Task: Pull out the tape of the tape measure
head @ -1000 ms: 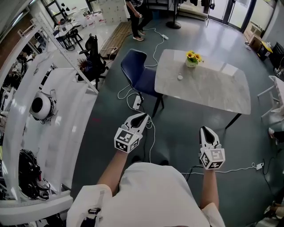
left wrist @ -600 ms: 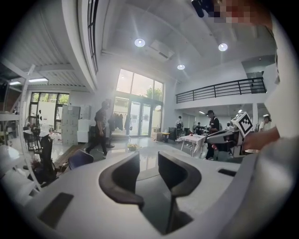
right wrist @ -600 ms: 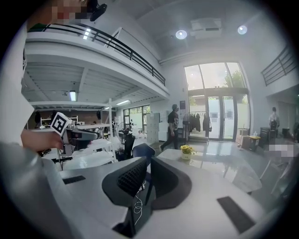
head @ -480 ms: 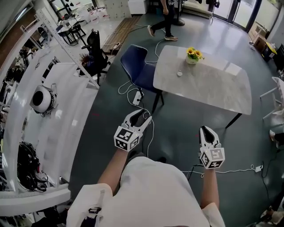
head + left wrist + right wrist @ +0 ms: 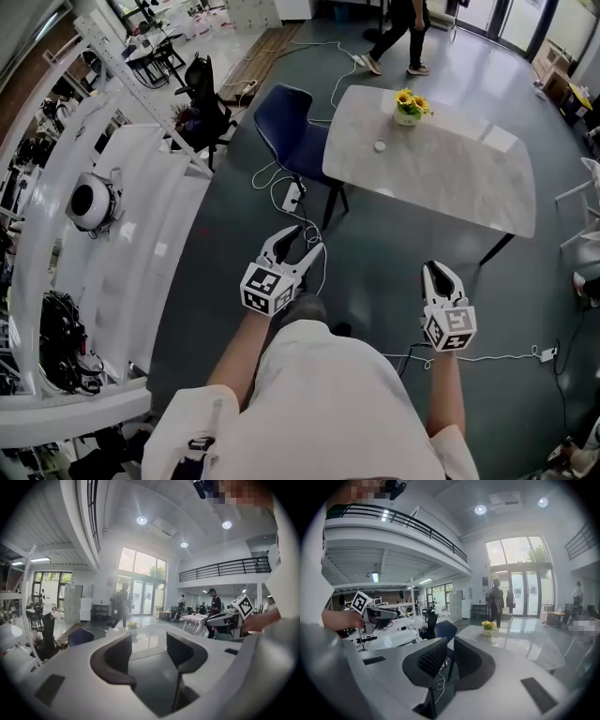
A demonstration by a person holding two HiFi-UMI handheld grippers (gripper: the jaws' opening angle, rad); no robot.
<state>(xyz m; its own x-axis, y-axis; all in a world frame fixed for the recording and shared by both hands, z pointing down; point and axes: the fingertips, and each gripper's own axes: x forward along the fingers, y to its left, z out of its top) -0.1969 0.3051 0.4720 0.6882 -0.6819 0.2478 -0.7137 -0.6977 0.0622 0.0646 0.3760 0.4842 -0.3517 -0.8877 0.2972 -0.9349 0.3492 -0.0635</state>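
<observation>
Glossy grey floor [image 5: 394, 272] beneath a rounded marble table [image 5: 450, 178]

Bare floor [image 5: 375, 272] ahead, chair [image 5: 295, 131] and table [image 5: 441, 169] beyond

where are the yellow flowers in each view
Head view: yellow flowers near the top, right of centre, on the pale table.
Left gripper view: small, just left of and below centre.
Right gripper view: right of centre, a little below the middle.
Shared landmark: the blue chair beside the table.
</observation>
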